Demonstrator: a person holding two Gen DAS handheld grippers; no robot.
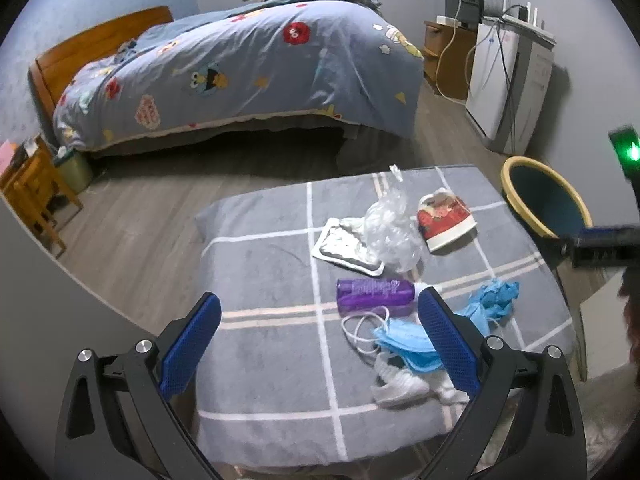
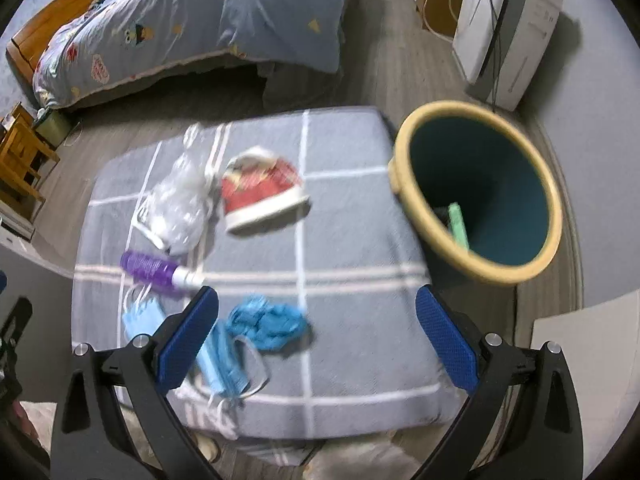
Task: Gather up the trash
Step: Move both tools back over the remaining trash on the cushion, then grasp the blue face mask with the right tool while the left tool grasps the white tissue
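Left wrist view: bedroom floor and bed [image 1: 240, 68] behind a plaid-covered worktop [image 1: 272, 360]; left tongs [image 1: 320, 340] gape wide, empty, poised low above the soft, light face masks [image 1: 404, 346], best pinched mid-fold. Right wrist view: right tongs [image 2: 318, 334] hover wide open, empty, over the limp blue gloves [image 2: 268, 322]; bin [image 2: 480, 196] just beside the worktop.

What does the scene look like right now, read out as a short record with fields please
surface: grey checked cloth
trash on cloth: purple bottle, blue face mask, blue glove, clear plastic bag, red and white packet, white tissue
bin: yellow-rimmed bin beside the cloth, a green item inside
left gripper: open, empty
right gripper: open, empty
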